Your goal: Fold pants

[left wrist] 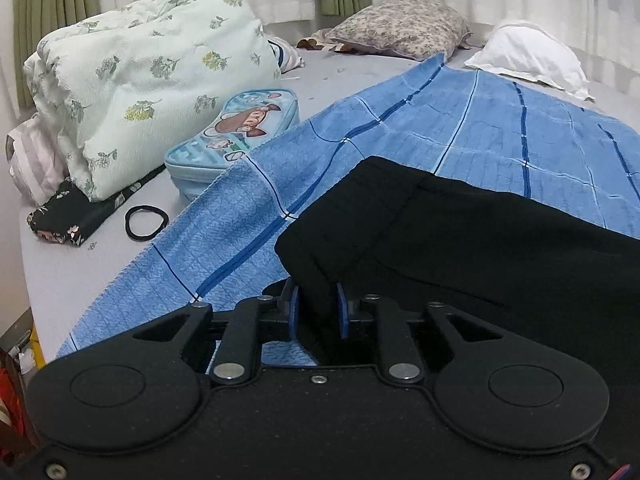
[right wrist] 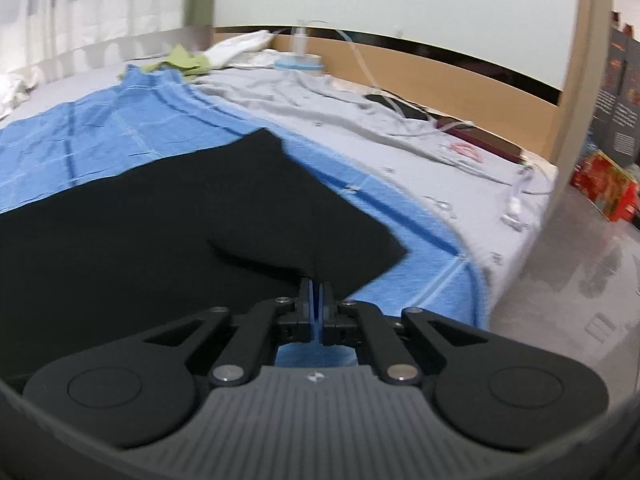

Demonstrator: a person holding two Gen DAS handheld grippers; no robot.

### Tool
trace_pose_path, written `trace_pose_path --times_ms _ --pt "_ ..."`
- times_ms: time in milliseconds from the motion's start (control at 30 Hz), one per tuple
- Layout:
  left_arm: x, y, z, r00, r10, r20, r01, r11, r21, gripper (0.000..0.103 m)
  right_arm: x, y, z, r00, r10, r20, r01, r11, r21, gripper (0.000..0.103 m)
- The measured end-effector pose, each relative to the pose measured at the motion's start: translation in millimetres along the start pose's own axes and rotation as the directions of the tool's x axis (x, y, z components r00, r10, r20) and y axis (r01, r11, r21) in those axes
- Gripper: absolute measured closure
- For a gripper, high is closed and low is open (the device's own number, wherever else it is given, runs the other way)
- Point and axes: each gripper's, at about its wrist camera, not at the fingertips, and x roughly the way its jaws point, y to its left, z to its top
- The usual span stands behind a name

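Note:
The black pants (left wrist: 460,240) lie on a blue checked blanket (left wrist: 420,120) on the bed. In the left wrist view my left gripper (left wrist: 318,298) is shut on a thick fold of the pants at their near corner, with the cloth lifted between the blue pads. In the right wrist view the pants (right wrist: 180,208) spread to the left over the blanket (right wrist: 120,128). My right gripper (right wrist: 317,288) is shut on the near edge of the pants, its pads pressed close together, and a small flap of cloth rises from it.
A rolled floral quilt (left wrist: 152,72), a cartoon pouch (left wrist: 236,136), a black hair band (left wrist: 145,221) and a dark floral cloth (left wrist: 72,216) lie left of the blanket. Two pillows (left wrist: 404,24) lie at the back. Cables and a phone (right wrist: 400,108) lie by the wooden bed frame (right wrist: 460,80).

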Motion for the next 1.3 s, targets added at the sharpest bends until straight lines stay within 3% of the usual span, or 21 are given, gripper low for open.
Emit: trace_pose_path --times_ms 167,200,267,300,400,500,567,600,667,733,867,1000,1067,1133,1233,1300 --pt "3 -3 -2 1.0 0.016 0.005 -0.016 1.0 0.002 0.079 9 -36 7 0.996 -0.085 -0.017 0.086 0.993 0.079 0.097" --pt "2 -3 -2 1.0 0.015 0.003 -0.015 1.0 0.001 0.076 9 -41 8 0.996 -0.09 -0.021 0.091 0.991 0.094 0.092" --pt "-1 -1 -1 1.0 0.004 -0.002 -0.004 1.0 -0.018 0.066 8 -47 11 0.995 -0.091 -0.031 0.094 0.987 0.132 0.069" --pt "-4 0 -1 1.0 -0.006 0.0 0.006 1.0 -0.028 0.066 6 -48 12 0.996 -0.089 -0.031 0.093 0.985 0.148 0.065" --pt "-21 -2 2 0.999 0.005 0.044 -0.004 0.999 -0.033 0.049 -2 -39 14 0.998 -0.06 -0.006 0.06 0.986 0.156 0.054" --pt "-47 -10 8 0.99 0.015 0.138 -0.014 1.0 -0.01 0.033 -14 -19 21 0.999 -0.011 0.036 0.006 0.991 0.137 0.045" --pt "-67 -19 12 0.98 -0.024 0.196 0.022 1.0 0.012 0.018 -23 -3 26 0.997 0.053 0.057 -0.06 0.99 0.125 0.042" --pt "-76 -24 13 0.974 -0.056 0.218 0.052 0.998 0.024 0.017 -28 10 28 0.992 0.113 0.063 -0.119 0.986 0.114 0.039" --pt "-91 -39 13 0.962 -0.138 0.234 0.126 0.99 0.065 0.017 -33 33 30 0.972 0.227 0.055 -0.231 0.97 0.077 0.034" --pt "-102 -57 8 0.951 -0.219 0.217 0.198 0.973 0.115 0.017 -39 65 26 0.939 0.343 0.034 -0.344 0.939 0.029 0.033" --pt "-115 -104 -17 0.913 -0.384 0.137 0.347 0.909 0.232 0.018 -55 135 6 0.852 0.523 -0.021 -0.524 0.849 -0.069 0.032" --pt "-120 -143 -54 0.886 -0.461 0.038 0.427 0.848 0.314 0.019 -74 187 -20 0.77 0.633 -0.079 -0.637 0.757 -0.148 0.031" --pt "-118 -154 -70 0.878 -0.477 -0.021 0.46 0.833 0.309 0.02 -86 205 -34 0.747 0.656 -0.11 -0.664 0.726 -0.177 0.031" --pt "-113 -159 -82 0.878 -0.473 -0.071 0.472 0.833 0.289 0.021 -90 215 -47 0.736 0.662 -0.143 -0.676 0.708 -0.202 0.031" --pt "-108 -160 -98 0.896 -0.437 -0.075 0.439 0.85 0.291 0.02 -102 222 -65 0.764 0.634 -0.121 -0.634 0.702 -0.324 0.027" --pt "-109 -160 -105 0.907 -0.418 -0.05 0.413 0.86 0.301 0.019 -110 224 -74 0.767 0.629 -0.127 -0.624 0.683 -0.38 0.02"
